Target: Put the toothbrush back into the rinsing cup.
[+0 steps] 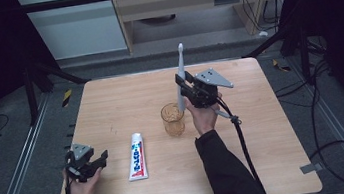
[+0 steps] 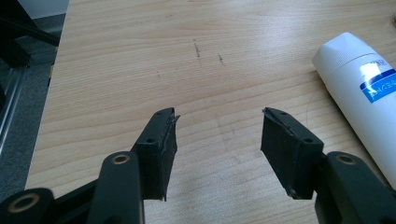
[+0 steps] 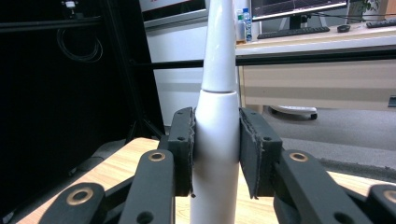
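— Gripping the white toothbrush [image 1: 180,73], is it?
— Yes, the right gripper [image 1: 182,86] has both pads clamped on its handle, upright, just above the amber cup [image 1: 173,119].
— And the left gripper [image 1: 98,159]?
— Jaws apart, nothing between them, low over the table [image 1: 265,130] near its front left corner, the toothpaste tube [image 1: 137,156] lying just beside.

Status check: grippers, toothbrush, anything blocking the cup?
Right gripper shut on electric toothbrush, upright above amber cup. Left gripper open, idle beside toothpaste tube. Nothing in the way.
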Tool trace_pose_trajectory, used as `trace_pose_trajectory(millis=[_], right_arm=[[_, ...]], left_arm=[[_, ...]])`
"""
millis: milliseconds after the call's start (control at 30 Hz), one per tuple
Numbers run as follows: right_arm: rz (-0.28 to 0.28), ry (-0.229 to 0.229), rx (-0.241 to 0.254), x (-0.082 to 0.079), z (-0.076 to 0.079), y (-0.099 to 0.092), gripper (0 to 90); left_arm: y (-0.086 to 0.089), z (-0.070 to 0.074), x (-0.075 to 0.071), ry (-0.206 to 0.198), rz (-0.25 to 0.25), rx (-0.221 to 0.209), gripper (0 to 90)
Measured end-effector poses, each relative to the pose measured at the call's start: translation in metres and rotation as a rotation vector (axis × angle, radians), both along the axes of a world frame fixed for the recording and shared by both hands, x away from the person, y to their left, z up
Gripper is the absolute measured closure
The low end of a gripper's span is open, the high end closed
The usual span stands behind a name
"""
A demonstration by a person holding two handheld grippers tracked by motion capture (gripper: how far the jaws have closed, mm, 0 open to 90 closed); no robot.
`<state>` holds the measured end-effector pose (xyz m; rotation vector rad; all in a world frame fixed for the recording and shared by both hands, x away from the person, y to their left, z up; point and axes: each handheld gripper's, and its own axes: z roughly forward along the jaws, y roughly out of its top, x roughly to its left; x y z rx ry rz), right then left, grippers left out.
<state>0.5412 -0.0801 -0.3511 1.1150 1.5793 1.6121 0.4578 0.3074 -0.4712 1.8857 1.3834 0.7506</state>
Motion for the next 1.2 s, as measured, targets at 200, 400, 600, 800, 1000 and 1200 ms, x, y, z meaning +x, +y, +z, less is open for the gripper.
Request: trace_pose_trajectory(millis=[200,400,600,800,1000,1200], right_arm=[[0.009,0.003,-0.002,0.003,-0.006,0.007,67.8],[0.012,0.007,0.002,0.005,-0.010,0.011,67.8],[0.021,0.016,-0.005,0.006,-0.016,0.016,67.8],[0.026,0.033,-0.023,0.007,-0.028,0.020,67.8],[0.026,0.045,-0.028,0.008,-0.038,0.022,67.8],[0.033,0.056,-0.040,0.007,-0.046,0.025,67.8]], left_arm=[[0.000,0.000,0.000,-0.002,0.002,-0.001,44.6],[0.001,0.000,0.000,-0.002,0.005,-0.010,44.6],[0.000,0.000,-0.001,-0.003,0.003,-0.011,44.6],[-0.001,0.000,-0.001,-0.003,0.000,-0.007,44.6],[0.000,0.000,-0.001,-0.003,-0.001,-0.006,44.6],[-0.001,0.000,-0.001,-0.004,0.000,-0.005,44.7]])
